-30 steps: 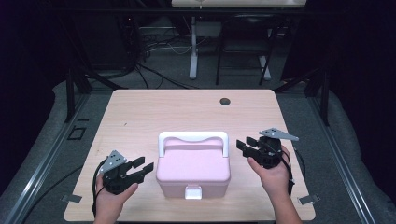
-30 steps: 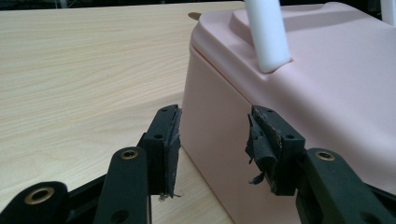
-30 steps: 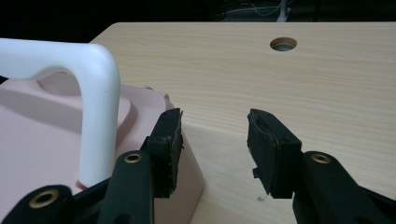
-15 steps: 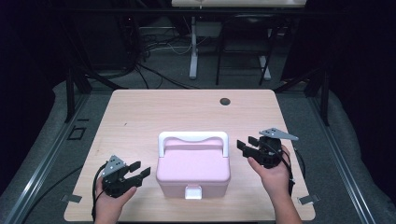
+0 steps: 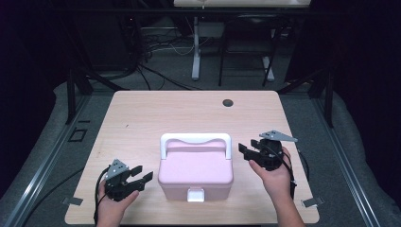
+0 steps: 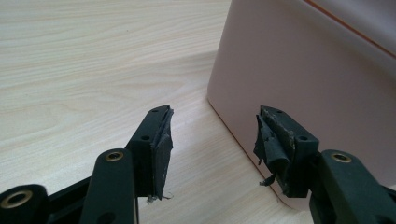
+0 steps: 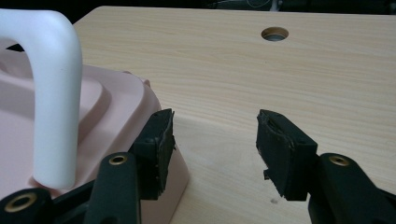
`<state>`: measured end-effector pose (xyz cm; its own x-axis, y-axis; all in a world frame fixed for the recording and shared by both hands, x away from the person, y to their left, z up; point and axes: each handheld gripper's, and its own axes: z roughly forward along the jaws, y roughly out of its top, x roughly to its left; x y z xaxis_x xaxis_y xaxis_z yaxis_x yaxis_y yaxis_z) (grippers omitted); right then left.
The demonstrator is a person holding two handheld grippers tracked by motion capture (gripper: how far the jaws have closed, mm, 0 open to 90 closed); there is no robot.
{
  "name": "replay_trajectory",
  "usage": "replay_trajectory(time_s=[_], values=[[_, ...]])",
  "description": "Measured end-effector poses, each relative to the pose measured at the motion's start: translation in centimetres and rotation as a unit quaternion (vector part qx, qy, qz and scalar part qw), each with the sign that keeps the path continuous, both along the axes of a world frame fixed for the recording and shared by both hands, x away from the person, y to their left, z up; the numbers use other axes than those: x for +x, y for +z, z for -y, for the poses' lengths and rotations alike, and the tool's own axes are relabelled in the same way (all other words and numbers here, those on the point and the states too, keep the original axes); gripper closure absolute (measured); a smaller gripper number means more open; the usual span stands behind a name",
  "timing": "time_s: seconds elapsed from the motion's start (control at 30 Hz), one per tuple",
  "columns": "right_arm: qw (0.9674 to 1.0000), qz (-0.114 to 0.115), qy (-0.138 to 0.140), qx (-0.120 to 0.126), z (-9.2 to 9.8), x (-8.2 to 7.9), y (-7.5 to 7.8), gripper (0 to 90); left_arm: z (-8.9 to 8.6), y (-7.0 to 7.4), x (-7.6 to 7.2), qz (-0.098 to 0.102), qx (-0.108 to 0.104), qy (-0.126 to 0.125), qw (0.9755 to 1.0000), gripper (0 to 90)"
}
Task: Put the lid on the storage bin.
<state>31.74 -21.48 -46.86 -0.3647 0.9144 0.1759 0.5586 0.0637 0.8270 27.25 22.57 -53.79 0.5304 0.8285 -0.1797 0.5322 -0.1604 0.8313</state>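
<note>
Dark room, pale wooden table (image 5: 156,118) with a round cable hole (image 5: 228,102) toward 12 o'clock. Near the 6 o'clock edge, a closed pink plastic box (image 5: 195,172) with a white arched handle (image 5: 195,140) and a white front latch (image 5: 195,194). At its 8 o'clock the left gripper (image 5: 142,173), at its 2 o'clock the right gripper (image 5: 243,150), both just beside the box without touching, jaws just been opening, now spread wide and grasping nothing.
</note>
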Motion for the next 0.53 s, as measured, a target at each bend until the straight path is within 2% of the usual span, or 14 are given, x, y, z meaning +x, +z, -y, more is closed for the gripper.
replay_trajectory(time_s=[0.23, 0.5, 0.53], values=[[1.0000, -0.004, 0.004, -0.004, -0.15, 0.09, -0.15, 45.3, 0.22, -0.16, -0.05, -0.006, 0.001, -0.006, 1.0000, 43.8], [0.9999, -0.014, 0.003, 0.001, 0.01, 0.26, -0.43, 42.6, 0.59, -0.35, -0.05, -0.008, 0.003, -0.012, 0.9999, 43.0], [0.9999, -0.014, 0.004, 0.007, 0.17, 0.30, -0.32, 42.4, 0.55, -0.32, -0.03, -0.009, 0.002, -0.013, 0.9999, 42.8]])
